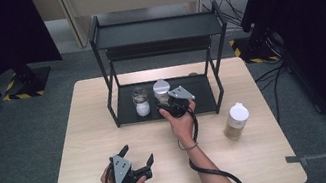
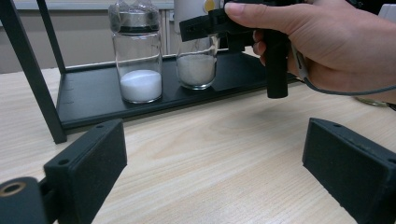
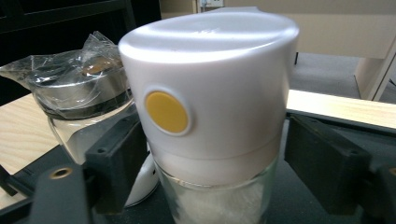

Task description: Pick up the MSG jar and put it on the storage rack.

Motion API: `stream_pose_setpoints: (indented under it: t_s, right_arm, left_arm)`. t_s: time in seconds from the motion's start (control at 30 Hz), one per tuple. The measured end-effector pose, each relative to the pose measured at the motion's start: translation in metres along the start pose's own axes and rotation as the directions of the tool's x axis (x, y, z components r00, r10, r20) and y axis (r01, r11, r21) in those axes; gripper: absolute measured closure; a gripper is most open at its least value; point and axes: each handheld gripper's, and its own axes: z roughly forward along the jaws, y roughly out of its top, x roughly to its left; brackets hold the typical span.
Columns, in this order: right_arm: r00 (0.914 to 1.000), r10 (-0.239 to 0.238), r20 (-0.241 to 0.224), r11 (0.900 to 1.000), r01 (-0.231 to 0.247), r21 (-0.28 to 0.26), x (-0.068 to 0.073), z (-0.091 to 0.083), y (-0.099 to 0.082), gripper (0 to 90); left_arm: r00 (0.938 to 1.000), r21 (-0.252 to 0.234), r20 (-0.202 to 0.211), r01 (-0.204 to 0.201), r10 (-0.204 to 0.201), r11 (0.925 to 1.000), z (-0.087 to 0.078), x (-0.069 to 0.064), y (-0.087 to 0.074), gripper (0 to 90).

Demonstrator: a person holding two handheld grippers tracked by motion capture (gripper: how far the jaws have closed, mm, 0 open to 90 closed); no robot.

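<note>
Right gripper view: white-capped jar (image 3: 210,116) upright between right claw's (image 3: 224,163) parted, non-touching jaws.

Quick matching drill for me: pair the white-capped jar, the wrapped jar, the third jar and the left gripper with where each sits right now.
Things:
1. white-capped jar
2. plastic-wrapped jar
3. tan jar
4. left gripper

Places:
A. on the bare tabletop, right of the rack
B. over the table's near edge, jaws apart around nothing
C. on the rack's bottom shelf, between the right gripper's jaws
D. on the bottom shelf, left of its neighbour

Pairs: 1-C, 2-D, 3-A, 4-B
</note>
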Motion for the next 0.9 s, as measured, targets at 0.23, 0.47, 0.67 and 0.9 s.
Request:
stream_pose_setpoints:
  t_s: [0.23, 0.47, 0.67, 0.9]
  right_arm:
    - [0.9998, 0.018, -0.001, 0.9998, -0.018, 0.012, -0.002, -0.002, -0.001, 10.4]
    - [0.9999, 0.007, -0.011, 0.9998, -0.007, 0.018, -0.001, -0.005, 0.001, 7.7]
    - [0.9997, -0.016, -0.018, 0.9993, 0.016, 0.032, 0.000, -0.008, -0.001, 6.4]
    - [0.9997, -0.011, -0.024, 0.9996, 0.012, 0.027, -0.001, -0.013, -0.003, 6.0]
  left_arm:
    - [1.0000, 0.001, -0.001, 0.002, -0.002, 1.0000, 0.000, 0.000, 0.000, 5.8]
    - [1.0000, 0.001, -0.001, 0.004, -0.004, 1.0000, 0.000, 0.000, 0.000, 5.8]
    - [1.0000, 0.001, 0.000, 0.004, -0.004, 1.0000, 0.000, 0.000, 0.000, 5.8]
    - [1.0000, 0.001, -0.001, 0.004, -0.004, 1.0000, 0.000, 0.000, 0.000, 5.9]
